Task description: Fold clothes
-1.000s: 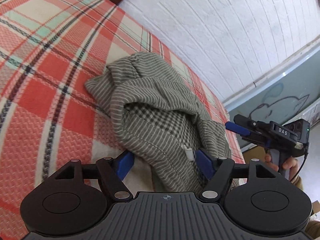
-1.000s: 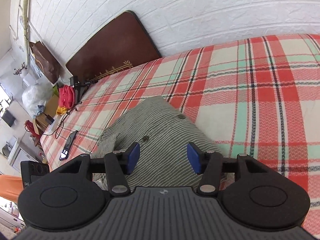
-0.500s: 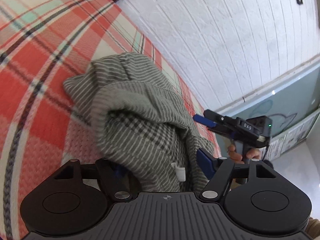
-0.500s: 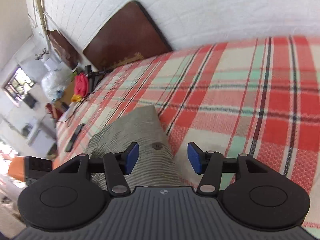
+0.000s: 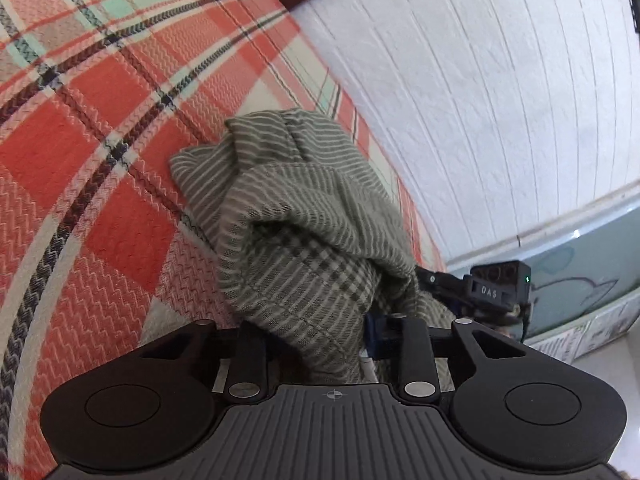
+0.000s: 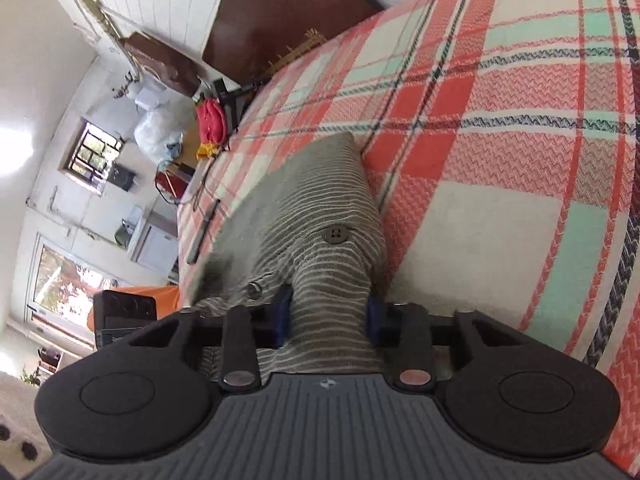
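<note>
Lying bunched on the red plaid bedspread (image 5: 100,168), the grey striped shirt (image 5: 304,240) has a fold between each pair of blue pads as the left gripper (image 5: 316,336) and right gripper (image 6: 328,316) are both closing on it.

A bed (image 6: 500,220) under a red, cream and mint plaid cover stands against a white brick-pattern wall (image 5: 480,100), its dark brown headboard (image 6: 272,20) leaning at the far end. Daylight enters through a small barred window (image 6: 90,152) and a glass door (image 6: 60,280) beyond scattered bags and boxes.
</note>
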Demonstrator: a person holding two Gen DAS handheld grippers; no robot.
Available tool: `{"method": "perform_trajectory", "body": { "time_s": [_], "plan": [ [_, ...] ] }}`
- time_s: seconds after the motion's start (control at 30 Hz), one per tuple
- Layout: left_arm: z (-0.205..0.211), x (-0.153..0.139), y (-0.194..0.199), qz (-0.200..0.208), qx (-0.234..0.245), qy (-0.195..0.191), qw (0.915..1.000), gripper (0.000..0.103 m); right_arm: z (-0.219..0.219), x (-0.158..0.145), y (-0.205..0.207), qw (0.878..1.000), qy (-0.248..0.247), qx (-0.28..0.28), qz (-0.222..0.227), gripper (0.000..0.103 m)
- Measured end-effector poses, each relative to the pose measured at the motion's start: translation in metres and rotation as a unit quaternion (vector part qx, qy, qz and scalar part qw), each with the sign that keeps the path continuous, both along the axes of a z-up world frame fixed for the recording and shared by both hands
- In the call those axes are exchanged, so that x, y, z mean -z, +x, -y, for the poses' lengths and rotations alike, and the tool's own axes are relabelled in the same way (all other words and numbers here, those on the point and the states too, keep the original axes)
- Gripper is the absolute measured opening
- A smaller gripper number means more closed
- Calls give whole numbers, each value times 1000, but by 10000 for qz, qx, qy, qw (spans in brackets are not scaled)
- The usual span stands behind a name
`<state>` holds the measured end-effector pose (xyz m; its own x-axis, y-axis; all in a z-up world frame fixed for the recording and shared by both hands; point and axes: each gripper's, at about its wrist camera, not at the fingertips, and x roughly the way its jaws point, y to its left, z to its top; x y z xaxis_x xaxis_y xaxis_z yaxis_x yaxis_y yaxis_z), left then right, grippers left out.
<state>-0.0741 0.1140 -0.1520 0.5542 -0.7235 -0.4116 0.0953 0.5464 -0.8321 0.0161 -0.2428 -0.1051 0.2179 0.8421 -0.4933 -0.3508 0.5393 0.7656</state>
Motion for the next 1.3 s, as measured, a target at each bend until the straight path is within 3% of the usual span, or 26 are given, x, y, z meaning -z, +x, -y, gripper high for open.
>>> {"method": "perform_trajectory", "body": {
  "time_s": [0.1, 0.2, 0.23, 0.33, 0.37, 0.4, 0.43, 0.47, 0.5, 0.53, 0.6, 0.67, 0.8, 0.9, 0.97, 1.07, 1.2, 1.3],
  "plan": [
    [-4, -23, 4, 367, 205, 206, 9989, 23, 2, -27, -22, 9991, 127, 299, 269, 24],
    [-17, -58, 27, 816, 711, 450, 9931, 24, 2, -54, -48, 9957, 276, 720, 512, 23],
    [-21, -70, 38, 933, 931, 553, 9897, 24, 1, -61, -59, 9936, 372, 920, 545, 23],
    [-23, -104, 72, 1355, 1872, 1081, 9669, 29, -9, -64, -97, 9808, 717, 1802, 183, 26],
    [-23, -112, 82, 1422, 2099, 1301, 9585, 49, -14, -61, -110, 9745, 829, 2086, -34, 29],
    [-24, -114, 91, 1399, 2181, 1550, 9533, 66, -24, -53, -118, 9757, 698, 2071, -155, 41],
    [-25, -115, 98, 1351, 2172, 1839, 9491, 72, -33, -46, -127, 9766, 568, 2055, -275, 56],
    [-31, -111, 103, 1201, 1850, 2256, 9489, 79, -43, -39, -135, 9775, 425, 2028, -390, 60],
    [-38, -104, 104, 987, 1532, 2586, 9486, 78, -50, -32, -138, 9816, 125, 1856, -430, 62],
    [-47, -96, 102, 797, 1383, 2697, 9496, 78, -54, -27, -139, 9840, -200, 1714, -437, 62],
    [-73, -83, 82, 585, 1114, 2447, 9614, 78, -46, -28, -136, 9846, -490, 1667, -188, 62],
    [-97, -74, 55, 455, 807, 2127, 9727, 78, -32, -41, -127, 9858, -467, 1607, 152, 62],
    [-109, -70, -13, 298, 160, 1565, 9871, 81, -18, -64, -89, 9869, -552, 1131, 1014, 64],
    [-105, -55, -52, -28, -237, 1013, 9946, 82, -14, -72, -55, 9826, -756, 757, 1516, 72],
    [-96, -41, -70, -285, -532, 630, 9962, 82, -15, -72, -36, 9808, -865, 515, 1670, 72],
    [-78, -30, -77, -192, -829, 363, 9957, 82, -19, -64, -18, 9814, -1017, 283, 1605, 72],
    [-57, -26, -70, -73, -1068, 734, 9915, 83, -19, -58, -6, 9808, -1195, 85, 1538, 72],
    [-48, -23, -63, 5, -1039, 852, 9909, 85, -17, -57, 4, 9819, -1240, -131, 1428, 78]
  ]
}}
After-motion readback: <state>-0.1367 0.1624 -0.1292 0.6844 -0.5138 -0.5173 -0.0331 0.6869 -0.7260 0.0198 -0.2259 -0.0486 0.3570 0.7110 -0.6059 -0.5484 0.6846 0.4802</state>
